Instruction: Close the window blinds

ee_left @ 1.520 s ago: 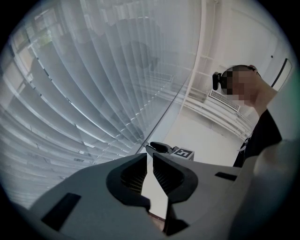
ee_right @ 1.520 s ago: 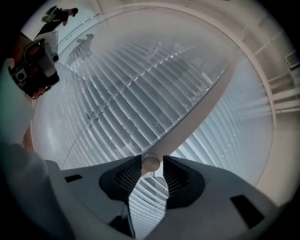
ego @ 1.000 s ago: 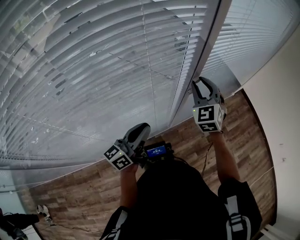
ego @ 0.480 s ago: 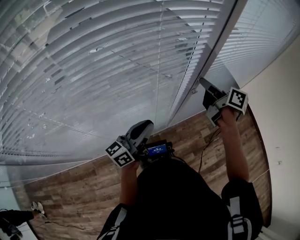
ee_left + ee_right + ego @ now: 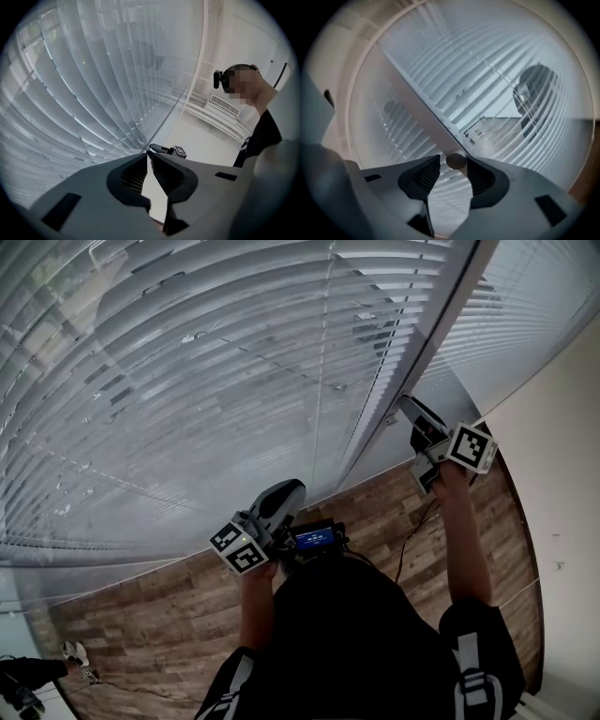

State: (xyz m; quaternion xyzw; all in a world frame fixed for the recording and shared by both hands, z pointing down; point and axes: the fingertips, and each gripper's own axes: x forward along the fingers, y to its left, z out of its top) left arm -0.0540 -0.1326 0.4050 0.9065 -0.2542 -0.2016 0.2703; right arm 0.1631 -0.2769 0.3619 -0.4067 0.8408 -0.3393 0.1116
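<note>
The right gripper [image 5: 413,420], at the right of the head view, reaches to the post [image 5: 412,362] between the two windows because the wand [image 5: 455,161] hangs there. Its jaws have just been opening, and the wand's round end sits between them, released, with a gap on one side (probably to re-grip for another twist). The left gripper [image 5: 281,499] waits low centre, clenched on nothing. The blinds [image 5: 187,381] fill the upper left, with pale slats tipped nearly flat and glare leaking between.
</note>
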